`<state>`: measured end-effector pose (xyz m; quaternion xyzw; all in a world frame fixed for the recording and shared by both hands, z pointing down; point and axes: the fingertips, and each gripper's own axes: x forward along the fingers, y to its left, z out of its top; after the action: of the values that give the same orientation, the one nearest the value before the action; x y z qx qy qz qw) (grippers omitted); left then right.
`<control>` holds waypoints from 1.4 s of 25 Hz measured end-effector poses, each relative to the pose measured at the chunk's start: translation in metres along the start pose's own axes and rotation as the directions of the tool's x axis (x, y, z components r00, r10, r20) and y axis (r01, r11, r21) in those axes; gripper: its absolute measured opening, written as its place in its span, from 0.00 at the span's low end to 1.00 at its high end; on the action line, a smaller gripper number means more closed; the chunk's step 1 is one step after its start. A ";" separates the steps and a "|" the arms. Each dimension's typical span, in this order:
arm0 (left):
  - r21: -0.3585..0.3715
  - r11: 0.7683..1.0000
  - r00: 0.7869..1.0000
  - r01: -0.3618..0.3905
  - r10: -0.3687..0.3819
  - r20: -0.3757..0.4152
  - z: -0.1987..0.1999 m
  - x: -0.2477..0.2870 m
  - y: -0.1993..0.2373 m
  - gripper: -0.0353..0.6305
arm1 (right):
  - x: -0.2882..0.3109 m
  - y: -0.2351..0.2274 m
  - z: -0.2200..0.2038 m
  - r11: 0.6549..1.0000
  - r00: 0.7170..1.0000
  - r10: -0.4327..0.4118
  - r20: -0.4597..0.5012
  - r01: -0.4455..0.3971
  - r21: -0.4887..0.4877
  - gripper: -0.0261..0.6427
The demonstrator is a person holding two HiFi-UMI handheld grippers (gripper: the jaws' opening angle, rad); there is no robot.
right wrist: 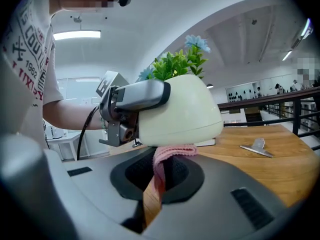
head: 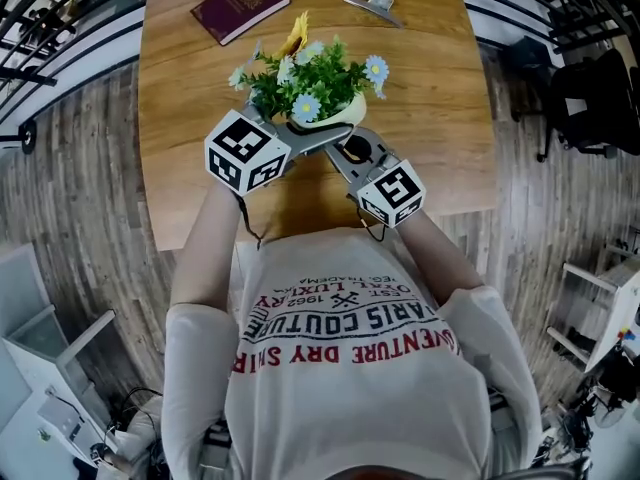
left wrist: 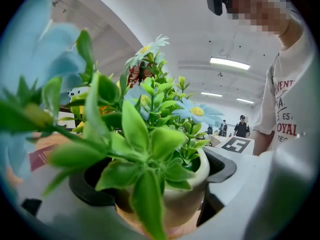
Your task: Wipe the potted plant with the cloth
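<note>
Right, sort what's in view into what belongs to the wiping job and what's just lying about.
In use: potted plant, held by the left gripper; pink cloth, pinched in the right gripper.
Lying about: maroon booklet and metal clip on the table.

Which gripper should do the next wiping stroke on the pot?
The right gripper: it pinches the pink cloth against the underside of the pot. The left gripper is clamped around the pot, steadying it.

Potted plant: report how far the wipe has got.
Done: left gripper shut on the potted plant, right gripper holding the pink cloth. In hand: cloth pressed against its base. Left: the leaves; how much is already wiped can't be told.
</note>
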<state>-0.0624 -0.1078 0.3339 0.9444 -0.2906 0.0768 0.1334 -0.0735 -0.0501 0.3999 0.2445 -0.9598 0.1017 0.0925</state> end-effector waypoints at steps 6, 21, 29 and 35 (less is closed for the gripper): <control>0.024 0.999 1.000 -0.028 0.028 -0.005 -0.008 -0.009 0.003 0.83 | -0.012 -0.010 -0.005 0.999 1.000 -0.031 -0.005 0.031 0.012 0.10; 0.151 0.985 0.994 -0.088 0.097 -0.053 -0.028 -0.004 0.011 0.83 | -0.038 -0.073 -0.001 0.984 0.986 -0.168 -0.005 0.168 0.062 0.09; 0.262 0.953 0.985 -0.151 0.167 -0.040 -0.056 0.004 0.020 0.83 | -0.056 -0.119 -0.007 0.950 0.954 -0.295 -0.047 0.298 0.090 0.09; 0.251 0.965 0.986 -0.073 0.108 -0.129 -0.108 0.020 0.016 0.83 | -0.056 -0.143 0.002 0.937 0.935 -0.351 -0.053 0.350 -0.011 0.10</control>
<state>-0.0622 -0.0996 0.4443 0.9314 -0.3117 0.1852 0.0324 0.0447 -0.1482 0.4069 0.4087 -0.8981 0.0897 0.1355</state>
